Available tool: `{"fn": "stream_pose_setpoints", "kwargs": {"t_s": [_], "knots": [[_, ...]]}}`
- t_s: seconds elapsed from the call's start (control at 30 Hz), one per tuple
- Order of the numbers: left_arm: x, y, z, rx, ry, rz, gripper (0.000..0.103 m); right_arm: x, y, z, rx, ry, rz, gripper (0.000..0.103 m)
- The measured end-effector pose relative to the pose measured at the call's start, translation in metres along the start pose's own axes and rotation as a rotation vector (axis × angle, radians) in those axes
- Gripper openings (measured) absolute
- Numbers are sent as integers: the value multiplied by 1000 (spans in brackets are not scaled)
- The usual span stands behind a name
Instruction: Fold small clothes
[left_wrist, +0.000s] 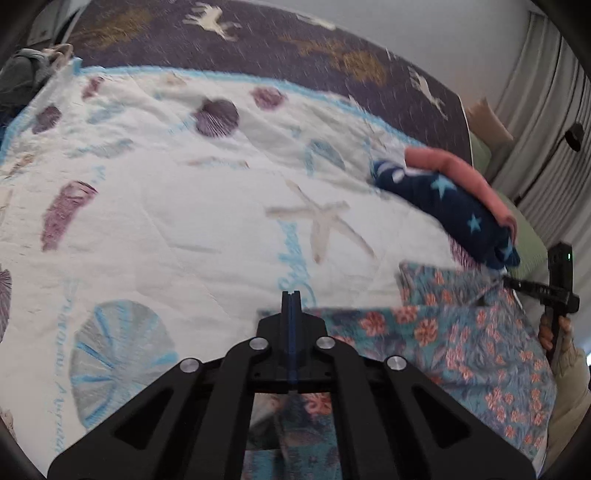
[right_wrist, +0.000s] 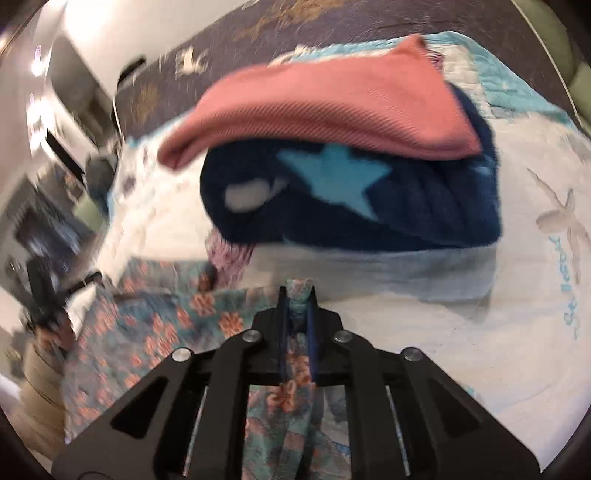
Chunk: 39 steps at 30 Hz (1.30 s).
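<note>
We see a teal floral garment (left_wrist: 461, 343) with coral flowers, creased and partly folded on the seashell blanket (left_wrist: 184, 206) covering the bed. Our left tool (left_wrist: 291, 306) pinches one edge, jaws closed; our right tool (right_wrist: 298, 295) clamps a bunched fold.

Soft daylight, motion blur (worse right cam), fisheye-warped edges.

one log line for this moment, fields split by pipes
left gripper shut on floral garment | right gripper shut on floral garment | folded stack behind
</note>
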<state>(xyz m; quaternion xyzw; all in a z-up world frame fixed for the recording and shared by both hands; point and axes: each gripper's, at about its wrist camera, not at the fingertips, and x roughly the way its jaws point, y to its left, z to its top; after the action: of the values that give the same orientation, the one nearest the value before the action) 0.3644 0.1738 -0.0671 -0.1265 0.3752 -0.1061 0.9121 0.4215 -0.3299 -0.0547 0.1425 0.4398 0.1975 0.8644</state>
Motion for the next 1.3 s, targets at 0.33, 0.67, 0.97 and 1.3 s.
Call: {"fn": "stream_pose_setpoints", "kwargs": {"t_s": [0.33, 0.67, 0.97, 1.3], "knots": [[11, 6, -5, -48, 82, -67, 45, -10, -17, -4, 96, -34, 30, 9], [14, -1, -6, 20, 61, -63, 6, 2, -6, -11, 23, -2, -3, 71], [-6, -22, 16, 99, -57, 17, 6, -19, -6, -2, 65, -116, -7, 6], [-15, -10, 3, 72, -52, 129, 46, -34, -13, -20, 120, -100, -90, 44]]}}
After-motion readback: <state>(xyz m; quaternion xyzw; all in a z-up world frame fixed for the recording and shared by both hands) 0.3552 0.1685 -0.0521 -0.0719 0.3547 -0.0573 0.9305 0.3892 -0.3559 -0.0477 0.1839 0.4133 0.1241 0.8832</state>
